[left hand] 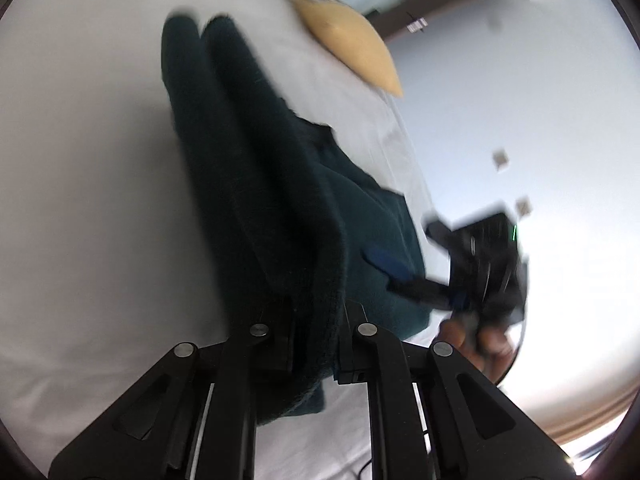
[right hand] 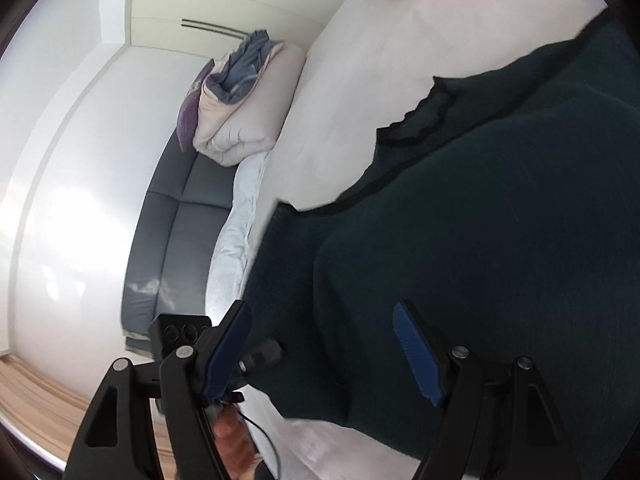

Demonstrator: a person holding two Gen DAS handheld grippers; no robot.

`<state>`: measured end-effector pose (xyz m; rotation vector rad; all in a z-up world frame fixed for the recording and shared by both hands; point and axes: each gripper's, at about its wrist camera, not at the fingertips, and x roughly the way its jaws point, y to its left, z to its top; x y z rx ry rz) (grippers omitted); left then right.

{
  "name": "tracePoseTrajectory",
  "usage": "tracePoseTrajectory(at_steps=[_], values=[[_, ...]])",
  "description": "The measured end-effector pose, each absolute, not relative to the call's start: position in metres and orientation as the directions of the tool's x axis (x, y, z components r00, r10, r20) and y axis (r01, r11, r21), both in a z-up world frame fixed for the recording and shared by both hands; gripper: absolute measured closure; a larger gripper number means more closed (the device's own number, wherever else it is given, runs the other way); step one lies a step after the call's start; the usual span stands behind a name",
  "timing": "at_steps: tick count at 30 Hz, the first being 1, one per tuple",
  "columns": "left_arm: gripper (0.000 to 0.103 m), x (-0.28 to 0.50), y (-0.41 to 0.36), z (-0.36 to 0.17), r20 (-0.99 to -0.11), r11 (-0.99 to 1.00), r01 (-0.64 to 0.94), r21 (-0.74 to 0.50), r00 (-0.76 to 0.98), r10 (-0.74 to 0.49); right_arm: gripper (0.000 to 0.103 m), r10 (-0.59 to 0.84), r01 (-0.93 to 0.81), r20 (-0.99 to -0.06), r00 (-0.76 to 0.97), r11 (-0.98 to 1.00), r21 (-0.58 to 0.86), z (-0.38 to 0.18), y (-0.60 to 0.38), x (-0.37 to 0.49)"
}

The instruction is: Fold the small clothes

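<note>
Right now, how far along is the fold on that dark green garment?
Partly done: the dark green garment already shows doubled layers on the white bed. In hand: the left gripper is shut on its edge, while the right gripper is open over the cloth. Left: lay the held edge down and finish folding.

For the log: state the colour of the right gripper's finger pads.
Blue pads, clearest in the right wrist view.

Bright daylight; motion blur throughout; glare on walls; fisheye-bent edges.
</note>
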<state>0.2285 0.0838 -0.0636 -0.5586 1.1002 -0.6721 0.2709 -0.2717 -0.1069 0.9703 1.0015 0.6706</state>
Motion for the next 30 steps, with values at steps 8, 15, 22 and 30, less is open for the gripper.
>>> tracePoseTrajectory(at_steps=[8, 15, 22, 30], values=[[0.093, 0.220, -0.004, -0.095, -0.686, 0.725, 0.284, -0.628, 0.239, -0.688, 0.024, 0.850, -0.014, -0.344, 0.399, 0.381, 0.924, -0.115, -0.296, 0.288], [0.090, 0.212, -0.027, -0.084, -0.764, 0.808, 0.343, -0.479, 0.292, -0.576, 0.024, 0.835, 0.009, -0.389, 0.388, 0.419, 0.908, -0.119, -0.294, 0.287], [0.023, 0.193, -0.026, -0.072, -0.640, 0.698, 0.396, -0.597, 0.289, -0.712, 0.032, 0.797, 0.014, -0.509, 0.326, 0.534, 0.845, -0.115, -0.274, 0.298], [0.017, 0.181, -0.017, -0.076, -0.616, 0.653, 0.436, -0.619, 0.245, -0.749, 0.080, 0.697, 0.080, -0.654, 0.295, 0.664, 0.743, -0.130, -0.269, 0.302]])
